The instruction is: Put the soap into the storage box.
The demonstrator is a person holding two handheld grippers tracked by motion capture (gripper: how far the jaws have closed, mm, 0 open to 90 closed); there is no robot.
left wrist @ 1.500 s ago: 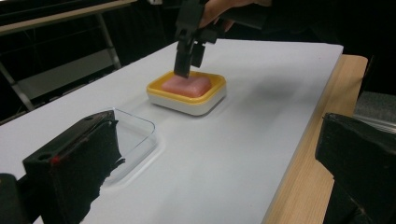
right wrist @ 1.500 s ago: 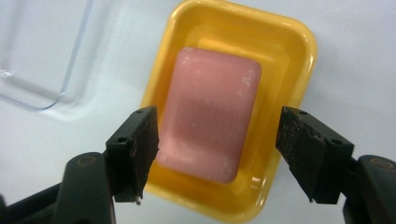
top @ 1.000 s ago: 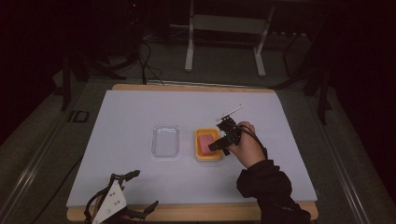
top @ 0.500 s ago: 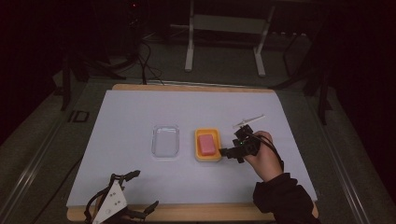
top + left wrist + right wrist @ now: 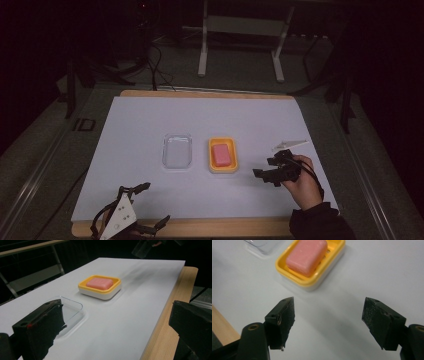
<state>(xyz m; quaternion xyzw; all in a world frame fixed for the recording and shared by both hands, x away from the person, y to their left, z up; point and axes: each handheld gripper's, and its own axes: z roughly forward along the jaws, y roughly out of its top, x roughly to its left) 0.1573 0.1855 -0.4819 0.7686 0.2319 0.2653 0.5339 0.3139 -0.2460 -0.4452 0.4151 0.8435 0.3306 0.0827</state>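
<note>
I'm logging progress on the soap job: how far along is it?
Done: the pink soap lies in the yellow dish. In hand: nothing; the right hand-held gripper is open and empty beside the dish, and the left hand-held gripper rests open at the table's near edge. Possibly left: the clear lid lies apart beside the dish.

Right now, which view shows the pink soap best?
The right gripper view: the pink soap lies close and large in the yellow dish. The left gripper view shows it smaller, side-on; the high view, tiny from above.
</note>
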